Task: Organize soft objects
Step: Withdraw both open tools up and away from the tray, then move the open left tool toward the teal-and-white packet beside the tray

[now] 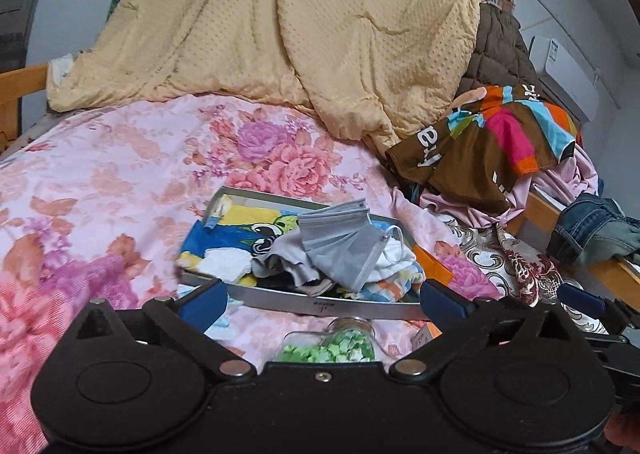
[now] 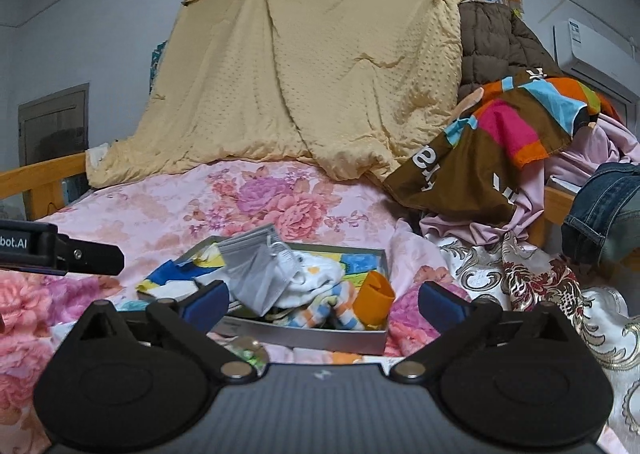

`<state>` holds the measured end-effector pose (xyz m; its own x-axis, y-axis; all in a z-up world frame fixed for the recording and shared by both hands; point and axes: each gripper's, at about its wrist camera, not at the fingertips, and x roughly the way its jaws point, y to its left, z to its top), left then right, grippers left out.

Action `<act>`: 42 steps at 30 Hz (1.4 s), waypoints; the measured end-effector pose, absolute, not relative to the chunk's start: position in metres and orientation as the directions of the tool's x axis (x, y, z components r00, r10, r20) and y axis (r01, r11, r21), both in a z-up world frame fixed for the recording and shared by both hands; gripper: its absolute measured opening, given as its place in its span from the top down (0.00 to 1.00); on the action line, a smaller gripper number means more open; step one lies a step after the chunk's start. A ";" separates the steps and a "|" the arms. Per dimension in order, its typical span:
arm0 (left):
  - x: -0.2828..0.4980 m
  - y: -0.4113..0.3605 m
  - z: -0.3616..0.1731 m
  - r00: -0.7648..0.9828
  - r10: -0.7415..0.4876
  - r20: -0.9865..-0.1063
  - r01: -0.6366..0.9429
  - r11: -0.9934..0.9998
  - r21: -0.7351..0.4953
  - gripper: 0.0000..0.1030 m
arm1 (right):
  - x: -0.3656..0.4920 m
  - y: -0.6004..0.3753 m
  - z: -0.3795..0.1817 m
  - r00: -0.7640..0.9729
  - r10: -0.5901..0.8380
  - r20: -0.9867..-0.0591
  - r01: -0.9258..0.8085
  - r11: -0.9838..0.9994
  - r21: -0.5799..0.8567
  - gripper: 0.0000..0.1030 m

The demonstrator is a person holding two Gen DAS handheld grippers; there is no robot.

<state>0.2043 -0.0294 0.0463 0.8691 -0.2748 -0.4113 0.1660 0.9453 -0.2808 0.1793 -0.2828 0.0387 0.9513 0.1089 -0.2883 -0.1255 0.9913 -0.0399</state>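
My left tongs (image 1: 324, 300): wide open, holding nothing.
My right tongs (image 2: 324, 300): wide open, holding nothing.
Tray (image 1: 320, 308): on the bed (image 1: 120, 181), just past my tongs.
Mask (image 1: 340, 246): on top of the cloths (image 1: 240, 230) in the tray.

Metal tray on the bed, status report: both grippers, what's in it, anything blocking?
Left gripper open, empty. Right gripper open, empty. Metal tray holds grey face mask atop small cloths. Glass jar sits just before tray's near rim.

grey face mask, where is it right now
The grey face mask lies on top of the cloths in the metal tray on the floral bedsheet, centre of both views.
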 end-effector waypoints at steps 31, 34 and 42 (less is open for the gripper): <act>0.142 0.033 0.014 0.831 -0.186 -0.525 0.150 0.982 -0.111 0.01 | 0.132 -0.227 0.009 0.892 0.205 -0.403 -0.250 0.966 -0.061 0.00; 0.144 0.040 0.009 0.822 -0.164 -0.545 0.114 0.986 -0.125 0.01 | 0.133 -0.222 0.005 0.885 0.214 -0.414 -0.266 0.962 -0.070 0.00; 0.145 0.043 0.005 0.808 -0.150 -0.570 0.089 0.987 -0.133 0.01 | 0.135 -0.215 0.001 0.874 0.227 -0.429 -0.290 0.953 -0.087 0.00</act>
